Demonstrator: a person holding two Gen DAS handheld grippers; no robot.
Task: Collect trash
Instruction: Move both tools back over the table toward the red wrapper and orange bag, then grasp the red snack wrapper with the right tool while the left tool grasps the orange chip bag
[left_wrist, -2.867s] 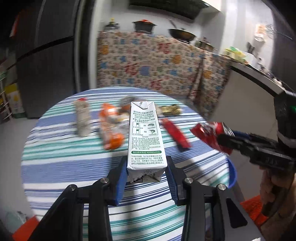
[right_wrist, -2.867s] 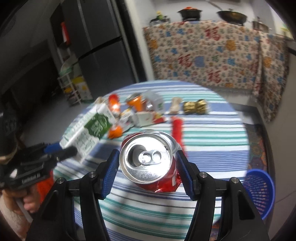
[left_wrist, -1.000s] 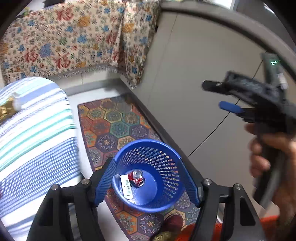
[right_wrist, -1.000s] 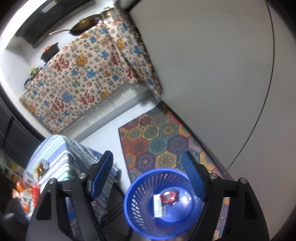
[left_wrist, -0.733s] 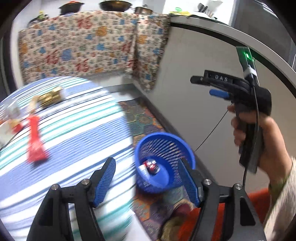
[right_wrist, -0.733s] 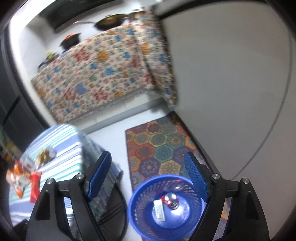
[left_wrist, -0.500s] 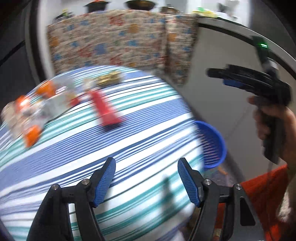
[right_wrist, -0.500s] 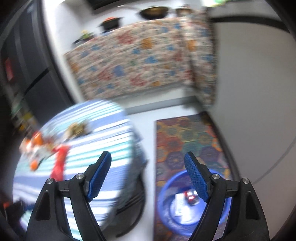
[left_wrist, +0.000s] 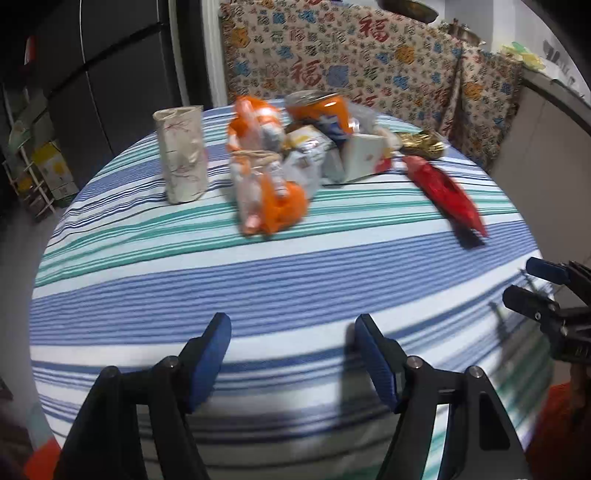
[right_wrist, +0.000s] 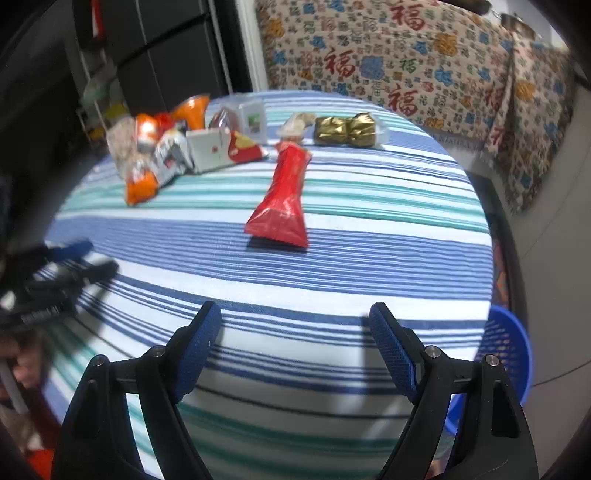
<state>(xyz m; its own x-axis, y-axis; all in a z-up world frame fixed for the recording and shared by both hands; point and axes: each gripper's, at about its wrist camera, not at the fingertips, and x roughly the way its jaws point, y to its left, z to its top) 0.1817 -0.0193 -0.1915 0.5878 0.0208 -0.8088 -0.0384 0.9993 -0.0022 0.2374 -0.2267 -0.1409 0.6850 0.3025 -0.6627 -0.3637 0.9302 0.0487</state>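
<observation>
Trash lies at the far side of a round striped table (left_wrist: 258, 280): a crumpled paper cup (left_wrist: 181, 155), orange wrappers (left_wrist: 269, 192), an orange can (left_wrist: 321, 107), a white box (left_wrist: 365, 157), a red wrapper (left_wrist: 445, 194) and a gold wrapper (left_wrist: 421, 144). My left gripper (left_wrist: 293, 354) is open and empty over the near edge. My right gripper (right_wrist: 295, 343) is open and empty too, with the red wrapper (right_wrist: 284, 199) ahead of it. The blue basket (right_wrist: 506, 354) stands on the floor at the right of the table.
A patterned cloth (right_wrist: 406, 55) covers the counter behind the table. A dark fridge (left_wrist: 110, 66) stands at the back left. The other gripper shows at the right edge in the left wrist view (left_wrist: 546, 299) and at the left in the right wrist view (right_wrist: 55, 280).
Both grippers held a carton and a can, dropped them into the blue basket, and have swung back from the basket to face the table, open and empty.
</observation>
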